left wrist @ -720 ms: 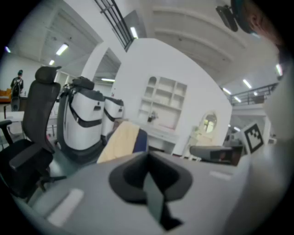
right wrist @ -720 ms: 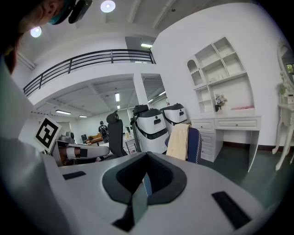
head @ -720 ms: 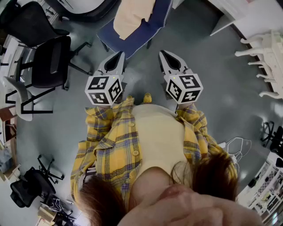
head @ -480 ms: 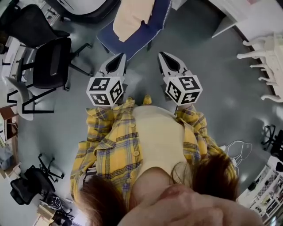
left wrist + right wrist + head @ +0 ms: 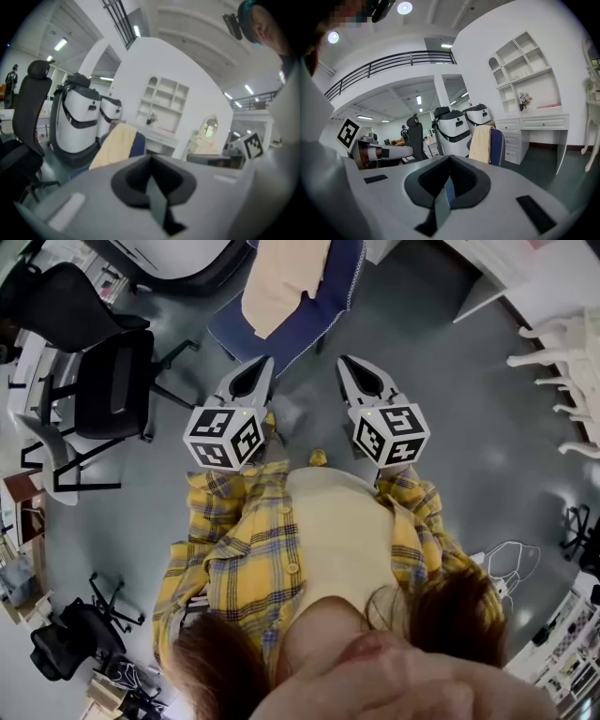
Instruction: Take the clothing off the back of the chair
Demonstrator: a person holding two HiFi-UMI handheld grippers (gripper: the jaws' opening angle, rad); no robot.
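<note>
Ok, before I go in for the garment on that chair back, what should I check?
1. Cream garment draped over the blue chair backrest: ok.
2. Left gripper jaws apart for a grasp: not ok, together and empty.
3. Right gripper jaws apart: not ok, together and empty.
4. Grippers at the garment: not ok, both short of the chair.
5. Garment free of snags: cannot tell.

Cream clothing (image 5: pixel 284 282) on navy chair (image 5: pixel 330 306); yellow plaid shirt (image 5: pixel 242 563); grey floor (image 5: pixel 469 399).
</note>
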